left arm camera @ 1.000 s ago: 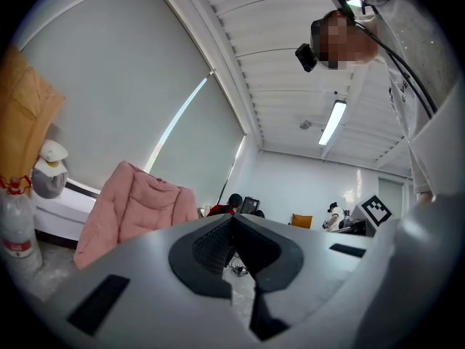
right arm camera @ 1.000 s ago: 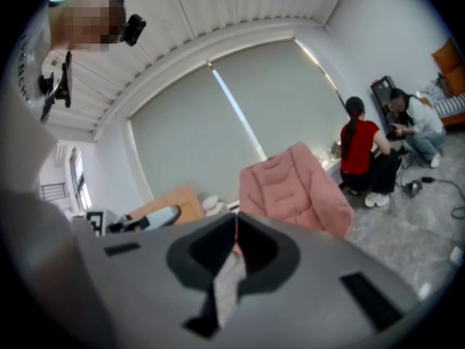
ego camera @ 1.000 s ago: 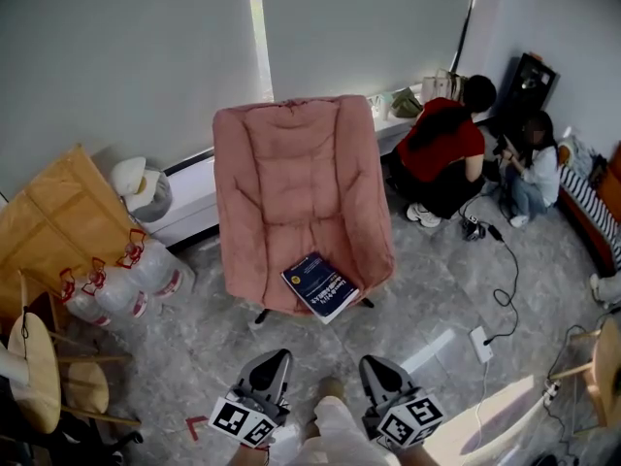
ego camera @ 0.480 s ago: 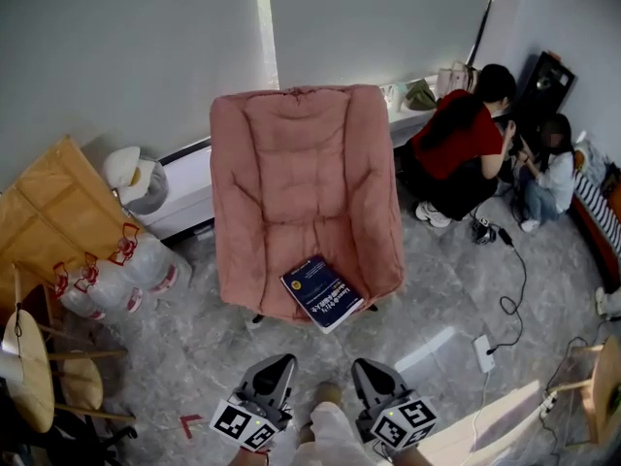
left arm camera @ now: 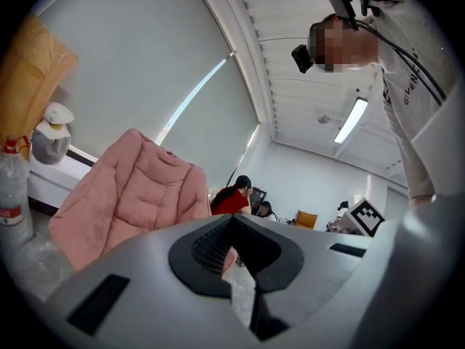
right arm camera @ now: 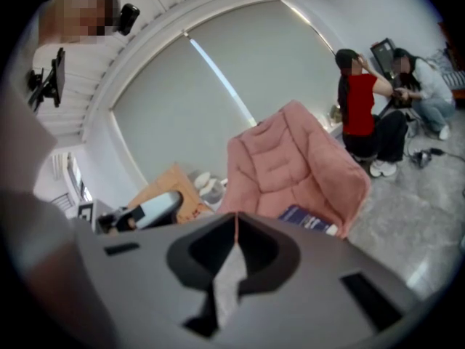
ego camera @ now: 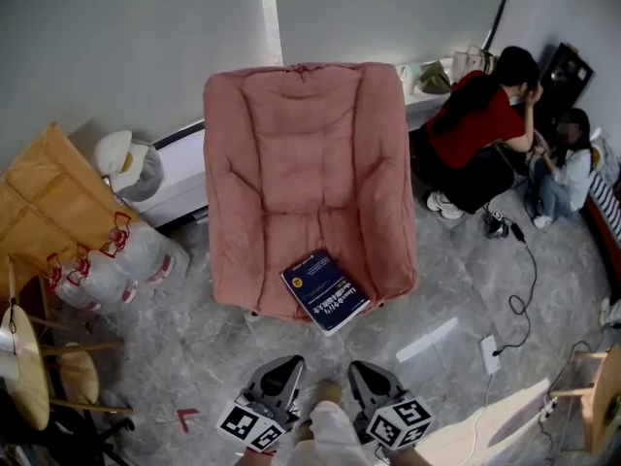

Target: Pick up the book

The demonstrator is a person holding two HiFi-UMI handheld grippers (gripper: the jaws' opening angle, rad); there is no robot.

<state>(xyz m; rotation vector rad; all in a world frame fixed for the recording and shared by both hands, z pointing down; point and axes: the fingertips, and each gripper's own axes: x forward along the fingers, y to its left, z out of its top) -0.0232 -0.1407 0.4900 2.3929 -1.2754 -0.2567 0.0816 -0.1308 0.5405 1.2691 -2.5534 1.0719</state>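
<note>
While looking steeply down from head height, shows the dark blue book (ego camera: 325, 289) lying closed, cover up, just below the frame's centre toward six o'clock, on the front lip of a pink padded chair (ego camera: 301, 153), one corner jutting past the cushion's edge. Finds the left gripper (ego camera: 284, 365) between six and seven o'clock and the right gripper (ego camera: 359, 369) between five and six, side by side low in the frame, both aimed up toward the book and well apart from it. Seen along the left gripper (left arm camera: 234, 217): fingers pressed tip to tip with nothing pinched, the chair (left arm camera: 131, 187) beyond them at nine o'clock. Seen along the right gripper (right arm camera: 235, 217): fingers likewise pressed together and holding nothing, the book (right arm camera: 309, 220) beyond them at three o'clock on the seat's front edge. Elsewhere in the head view: clear water bottles (ego camera: 107, 265) with red handles on the grey marbled floor (ego camera: 194, 357) at nine o'clock, beside a tilted cardboard sheet (ego camera: 44, 202); two people crouched at two o'clock, one in a red top (ego camera: 475, 124); a white power strip (ego camera: 490, 352) with a black cable at four o'clock. Closes off the top, at twelve o'clock, with grey roller blinds (ego camera: 126, 37).
</note>
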